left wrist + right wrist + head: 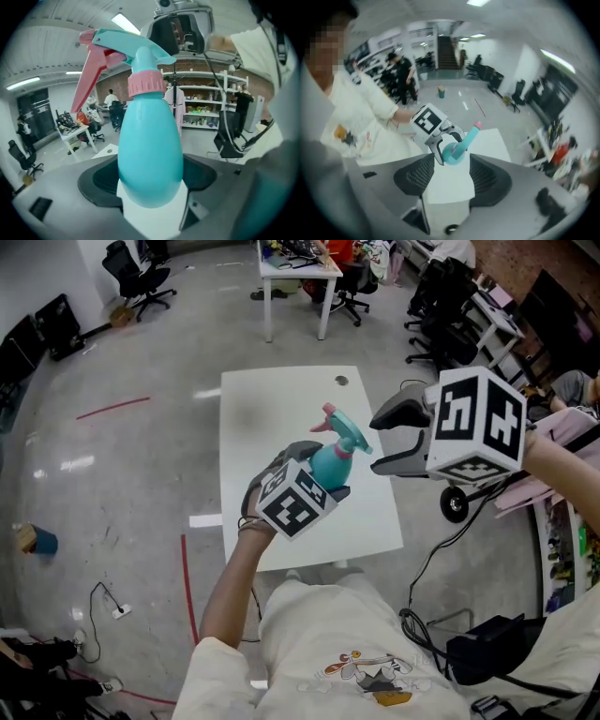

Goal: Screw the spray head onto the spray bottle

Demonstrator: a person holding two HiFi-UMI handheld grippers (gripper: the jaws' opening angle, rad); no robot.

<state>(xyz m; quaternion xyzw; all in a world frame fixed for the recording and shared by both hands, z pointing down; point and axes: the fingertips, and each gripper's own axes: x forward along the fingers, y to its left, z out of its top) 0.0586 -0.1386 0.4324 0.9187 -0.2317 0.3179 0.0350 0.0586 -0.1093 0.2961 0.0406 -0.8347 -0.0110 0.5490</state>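
While the left gripper [323, 479] clamps the round turquoise body of the spray bottle [330, 465] between its two jaws, the right gripper [389, 439] hangs just beside the bottle's top with its jaws spread wide and nothing pressed between them. The left gripper view shows the grip plainly: the bottle's [150, 150] bulbous lower end sits between the dark pads of the left gripper [150, 180], both sides hard against it, the neck pointing up and away. A spray head [136, 47] in matching turquoise, with a pink trigger and a pink collar, is seated on that neck; how tightly it is turned down cannot be told.

Seen from the right gripper [450, 176], the spray bottle [451, 153] and its spray head [469, 137] lie ahead of the open jaws, in line with the gap but clear of both pads.

The bottle is held up off the white tabletop [272, 409], over its right half and nearer the near edge than the far one, trigger toward the far edge.

By count: two grippers, each carrying one cube of square markers; one spray bottle; one spray head; one tabletop, with a single round hole [340, 381] near its far right corner.
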